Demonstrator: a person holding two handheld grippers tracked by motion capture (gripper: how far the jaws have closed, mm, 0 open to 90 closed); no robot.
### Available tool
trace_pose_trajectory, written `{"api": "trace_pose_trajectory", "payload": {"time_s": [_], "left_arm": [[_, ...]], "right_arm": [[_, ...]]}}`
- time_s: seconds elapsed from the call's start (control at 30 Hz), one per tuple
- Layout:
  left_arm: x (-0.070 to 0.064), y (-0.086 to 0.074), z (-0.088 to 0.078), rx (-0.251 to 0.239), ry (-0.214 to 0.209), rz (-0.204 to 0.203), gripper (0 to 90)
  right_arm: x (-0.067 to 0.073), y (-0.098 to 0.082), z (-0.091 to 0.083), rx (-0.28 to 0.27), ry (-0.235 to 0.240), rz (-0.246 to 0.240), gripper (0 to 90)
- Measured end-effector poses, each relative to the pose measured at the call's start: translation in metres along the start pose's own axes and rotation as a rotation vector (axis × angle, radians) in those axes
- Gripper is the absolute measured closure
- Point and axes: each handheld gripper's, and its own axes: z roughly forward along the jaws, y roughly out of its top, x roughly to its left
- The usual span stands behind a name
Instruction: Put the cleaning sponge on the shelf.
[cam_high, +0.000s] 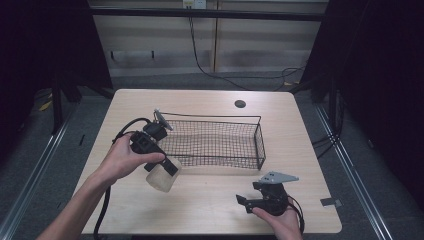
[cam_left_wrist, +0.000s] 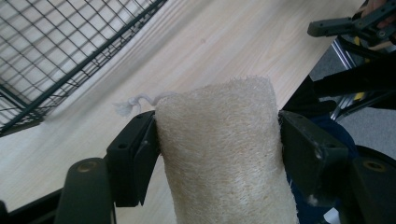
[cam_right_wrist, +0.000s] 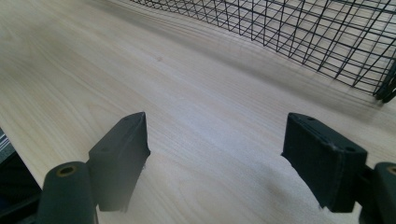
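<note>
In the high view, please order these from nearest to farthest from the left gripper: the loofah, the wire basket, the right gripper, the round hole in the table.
1. Loofah: clamped in the left gripper.
2. Wire basket: just beyond it, mid-table.
3. Right gripper: near edge, right side.
4. Round hole: far edge, behind the basket.

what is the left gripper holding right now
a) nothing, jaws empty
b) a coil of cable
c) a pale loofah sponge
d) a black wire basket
c: in the left gripper view the left gripper has both jaws pressed on the sides of a pale fibrous loofah sponge with a short string at its end, held above the table in front of the wire basket.
</note>
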Motion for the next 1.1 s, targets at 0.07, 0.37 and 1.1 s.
{"api": "trace_pose_trajectory", "payload": {"time_s": [0.07, 0.37, 1.1], "left_arm": [[0.001, 0.002, -0.003, -0.004, -0.011, -0.007, 31.5], [0.002, 0.013, -0.025, -0.032, 0.001, -0.026, 31.5], [0.005, 0.056, -0.036, -0.076, 0.198, -0.239, 31.6]], "right_arm": [[0.0, 0.0, 0.0, 0.002, 0.0, 0.001, 22.0], [0.0, 0.0, 0.0, 0.004, 0.005, 0.002, 22.0], [0.001, -0.001, 0.0, 0.007, 0.012, 0.002, 22.0]]}}
